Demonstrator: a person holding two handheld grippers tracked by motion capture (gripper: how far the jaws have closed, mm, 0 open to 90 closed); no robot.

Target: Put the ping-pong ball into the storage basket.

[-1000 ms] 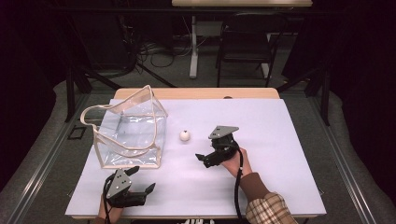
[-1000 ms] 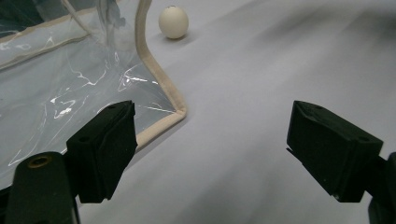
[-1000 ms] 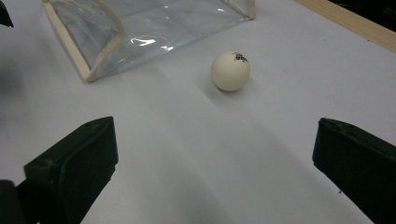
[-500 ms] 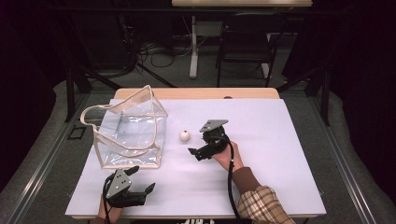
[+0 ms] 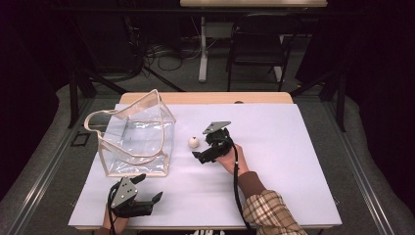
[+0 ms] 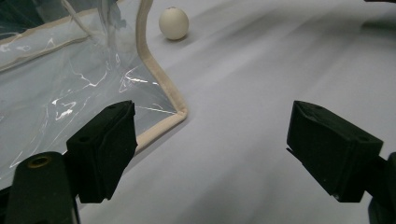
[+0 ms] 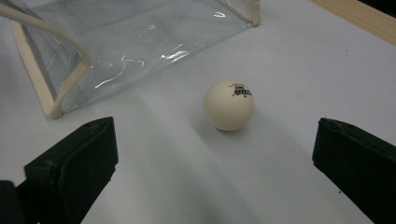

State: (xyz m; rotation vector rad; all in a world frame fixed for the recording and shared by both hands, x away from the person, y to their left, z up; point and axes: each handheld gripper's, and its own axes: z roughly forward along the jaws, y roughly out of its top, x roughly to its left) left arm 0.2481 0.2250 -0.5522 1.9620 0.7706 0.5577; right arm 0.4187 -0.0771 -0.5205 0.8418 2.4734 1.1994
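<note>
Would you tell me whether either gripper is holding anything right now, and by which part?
Nothing is held. The right gripper is open around the ball without touching it; the left gripper is open beside the bag.

tongs (image 6: 212, 149) spread wide | clear bag (image 6: 70, 88) left | ball (image 6: 173, 23) beyond

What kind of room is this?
Probably a lab or recording studio: dark curtains all around, loose cables on the floor, and a white-covered table bearing a clear bag and a white ball.
</note>
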